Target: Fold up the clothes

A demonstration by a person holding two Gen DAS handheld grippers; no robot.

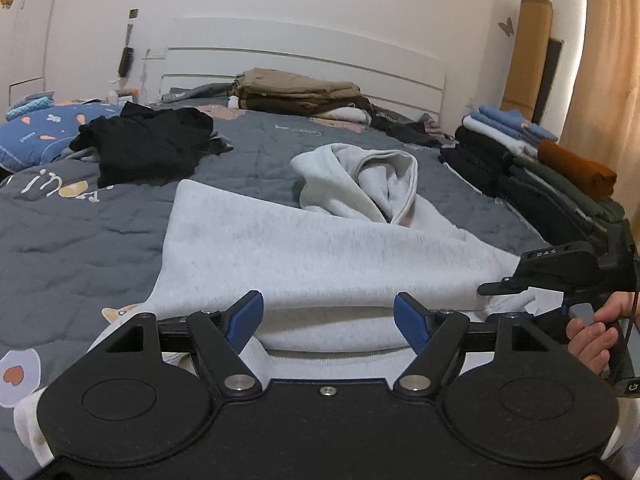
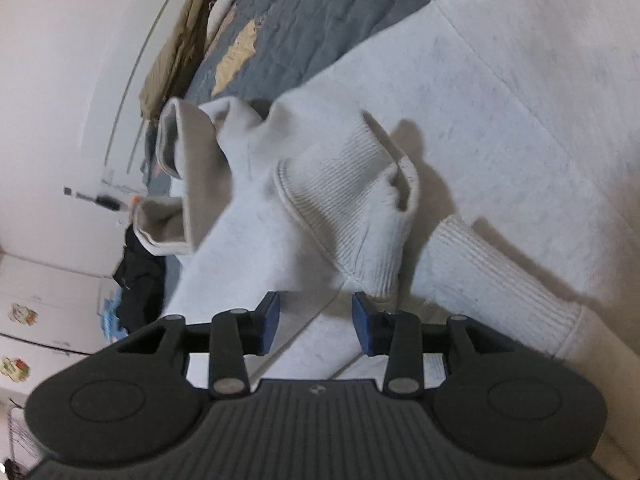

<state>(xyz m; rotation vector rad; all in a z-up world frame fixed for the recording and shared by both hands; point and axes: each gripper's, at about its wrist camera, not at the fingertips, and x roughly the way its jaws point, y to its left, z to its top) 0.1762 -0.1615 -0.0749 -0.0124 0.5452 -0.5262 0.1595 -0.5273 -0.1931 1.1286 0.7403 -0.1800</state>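
**Asker:** Which step are you on?

**Operator:** I'm mid-fold on the light grey hoodie (image 1: 304, 248), which lies across the grey quilt (image 1: 80, 248) in the middle of the bed, hood (image 1: 360, 180) bunched at the far end. I judge one side is already laid over the body, and I'm now dealing with the sleeve.

**Asker:** What are the claws doing?

**Operator:** My left gripper (image 1: 328, 320) stands wide apart over the near hem, pads clear of the cloth, holding nothing. My right gripper (image 2: 315, 322) has its jaws parted with a moderate gap and nothing pinched; one pad sits just beside the ribbed cuff (image 2: 360, 220) (whether it brushes the cuff, I cannot tell). From the left camera I see it at the hoodie's right edge.

**Asker:** And next?

**Operator:** I think the sleeve wants flattening onto the body, then both claws should take the hem and carry it toward the hood. That calls for a pinch through both layers, or the fold slips. The finished piece would likely join the folded stack (image 1: 532, 168) at the bed's right edge.
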